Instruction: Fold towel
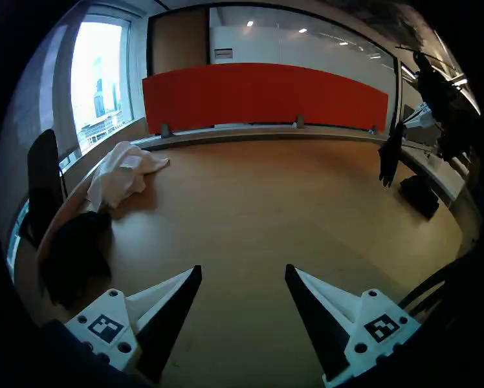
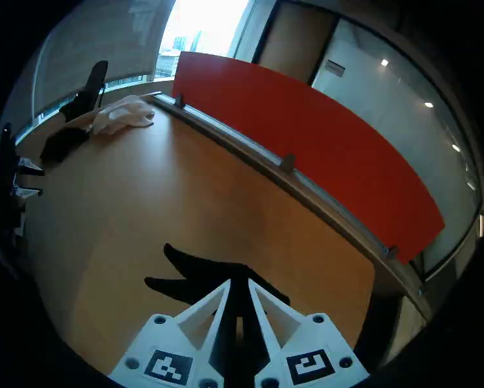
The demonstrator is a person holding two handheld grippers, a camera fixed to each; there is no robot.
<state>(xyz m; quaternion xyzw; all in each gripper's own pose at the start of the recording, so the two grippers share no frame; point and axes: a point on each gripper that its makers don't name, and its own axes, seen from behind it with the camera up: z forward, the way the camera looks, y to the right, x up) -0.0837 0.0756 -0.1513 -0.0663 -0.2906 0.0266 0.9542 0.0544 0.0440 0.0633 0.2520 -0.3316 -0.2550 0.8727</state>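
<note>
A crumpled white towel [image 1: 122, 173] lies at the far left of the wooden table [image 1: 261, 207], close to the window edge. In the right gripper view the same towel [image 2: 122, 113] sits far off at the upper left. My left gripper [image 1: 242, 268] stands open above bare tabletop, with nothing between its fingers. My right gripper [image 2: 239, 282] is shut on a black cloth [image 2: 197, 275] that spreads out below its fingertips. In the left gripper view that black cloth [image 1: 391, 155] hangs at the far right, above the table.
A dark bundle of cloth [image 1: 80, 255] lies near the left edge, in front of the white towel. A black object [image 1: 420, 194] rests on the table at the right. A red divider panel [image 1: 261, 94] runs along the table's far edge. A dark chair back [image 1: 44, 174] stands by the window.
</note>
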